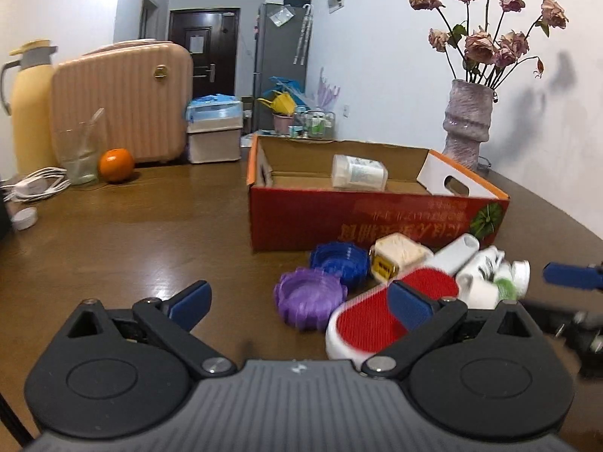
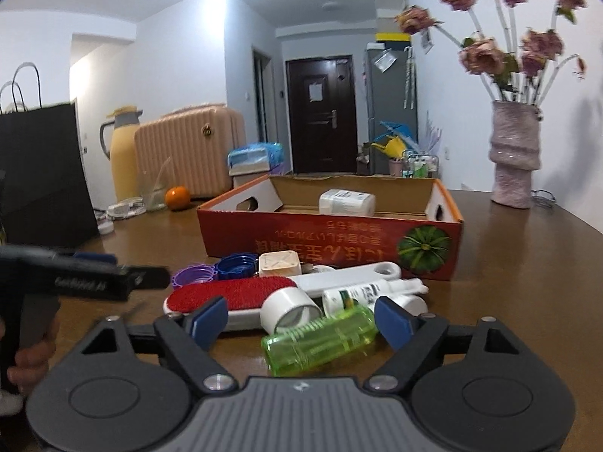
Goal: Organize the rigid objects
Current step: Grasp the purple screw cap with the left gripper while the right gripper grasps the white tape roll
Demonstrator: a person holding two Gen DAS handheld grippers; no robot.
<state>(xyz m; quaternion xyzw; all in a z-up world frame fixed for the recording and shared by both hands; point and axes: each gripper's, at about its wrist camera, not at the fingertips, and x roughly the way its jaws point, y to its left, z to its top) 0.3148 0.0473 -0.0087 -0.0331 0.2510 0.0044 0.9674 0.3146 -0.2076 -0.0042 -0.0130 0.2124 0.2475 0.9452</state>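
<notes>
Lint brush (image 1: 371, 316) partly hidden; black bag (image 2: 41, 173) cut off.

Bright ceiling glare, fisheye-bent edges, slight motion blur.

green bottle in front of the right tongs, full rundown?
The green bottle is translucent lime plastic, ribbed along its body, lying on its side on the brown table. It sits between the open right tongs, whose pads do not press it. A white cylinder overlaps its far side; whether they touch is unclear.
</notes>
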